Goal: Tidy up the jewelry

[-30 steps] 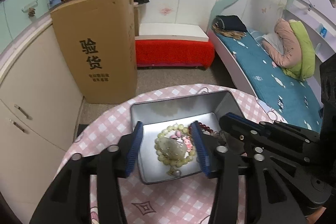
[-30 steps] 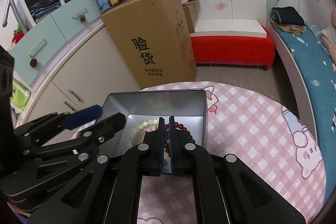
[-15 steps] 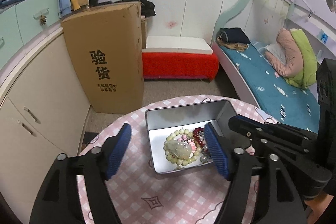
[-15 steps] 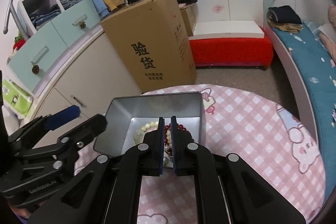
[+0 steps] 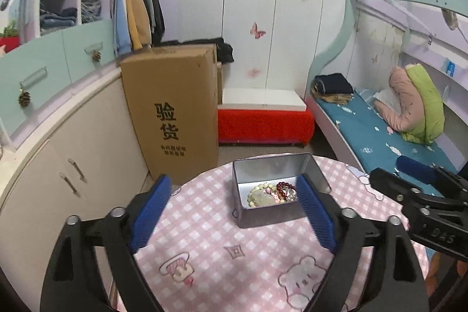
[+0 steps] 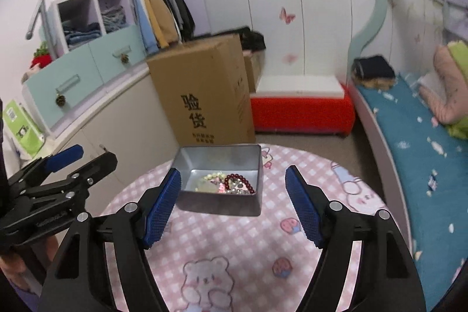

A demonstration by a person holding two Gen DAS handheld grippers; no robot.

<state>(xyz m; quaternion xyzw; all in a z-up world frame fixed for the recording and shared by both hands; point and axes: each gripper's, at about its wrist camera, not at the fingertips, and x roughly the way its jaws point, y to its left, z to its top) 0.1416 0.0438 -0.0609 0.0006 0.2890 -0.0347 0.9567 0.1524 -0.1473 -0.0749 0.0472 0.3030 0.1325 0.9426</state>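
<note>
1. Left wrist view. The left gripper [image 5: 231,211] is seen with its blue pads [image 5: 150,212] spread wide and its jaws opening; nothing is held between them, so the claw is released.
2. The metal tin [image 5: 272,217] is placed on the round table [image 5: 204,239], which is covered in a pink checked cloth, and is found at 12 o'clock from the gripper, just beyond the fingertips and apart from them.
3. Inside the tin, a pale bead bracelet [image 5: 259,196] with a pale green stone is laid toward 9 o'clock, and a dark red bead bracelet [image 5: 282,186] toward 3 o'clock; the two are touching.
4. The right gripper [image 5: 415,195] is seen at 3 o'clock, clear of the tin.
5. A cardboard box [image 5: 171,110] is stood on the floor at 11 o'clock, behind the table.
6. Right wrist view. The right gripper [image 6: 232,208] is shown released, its jaws opening and its pads [image 6: 163,205] apart with nothing gripped.
7. The tin [image 6: 219,203] is located at 12 o'clock, near the left pad; whether the pad touches it cannot be told.
8. The red beads [image 6: 239,180] are laid at the tin's 3 o'clock side, the pale beads [image 6: 212,176] at its middle.
9. The left gripper [image 6: 58,177] is seen at 9 o'clock, beside the table's edge.
</note>
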